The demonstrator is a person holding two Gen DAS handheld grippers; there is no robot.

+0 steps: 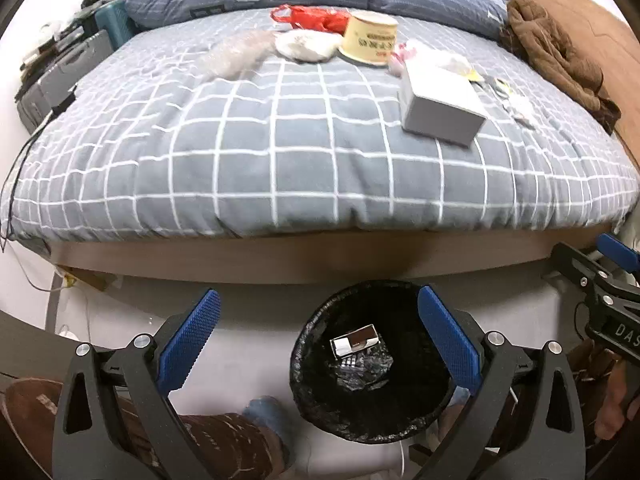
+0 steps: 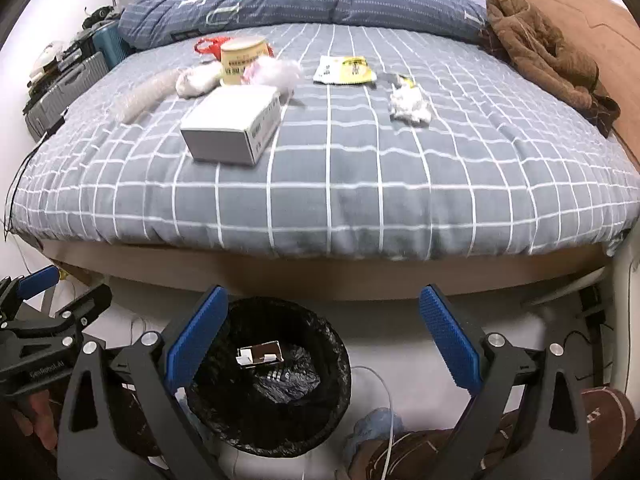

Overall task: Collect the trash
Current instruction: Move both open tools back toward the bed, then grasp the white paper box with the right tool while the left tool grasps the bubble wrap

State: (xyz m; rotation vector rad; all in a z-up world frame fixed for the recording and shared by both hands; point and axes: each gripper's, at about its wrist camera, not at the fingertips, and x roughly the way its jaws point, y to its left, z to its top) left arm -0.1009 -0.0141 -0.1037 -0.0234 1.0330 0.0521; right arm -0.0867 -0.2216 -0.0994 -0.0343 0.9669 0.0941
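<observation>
A black-lined trash bin [image 1: 372,364] [image 2: 276,380] stands on the floor below the bed's foot, with a small brown-and-white carton [image 1: 355,345] [image 2: 260,354] inside. My left gripper [image 1: 318,340] is open and empty above the bin's left side. My right gripper [image 2: 324,340] is open and empty, just right of the bin. On the bed lie a white box [image 1: 440,106] [image 2: 234,126], a yellow paper cup [image 1: 370,38] [image 2: 240,60], a red bag [image 1: 316,18], crumpled tissue [image 2: 410,104], a yellow-white wrapper [image 2: 344,70] and clear plastic wrap [image 1: 236,58] [image 2: 146,94].
The grey checked bed [image 1: 280,152] [image 2: 360,184] fills the middle. A blue duvet [image 2: 300,0] and brown garment [image 2: 548,60] lie at the far end. Suitcases [image 1: 60,80] stand at the left. My feet in brown slippers [image 1: 224,436] are by the bin.
</observation>
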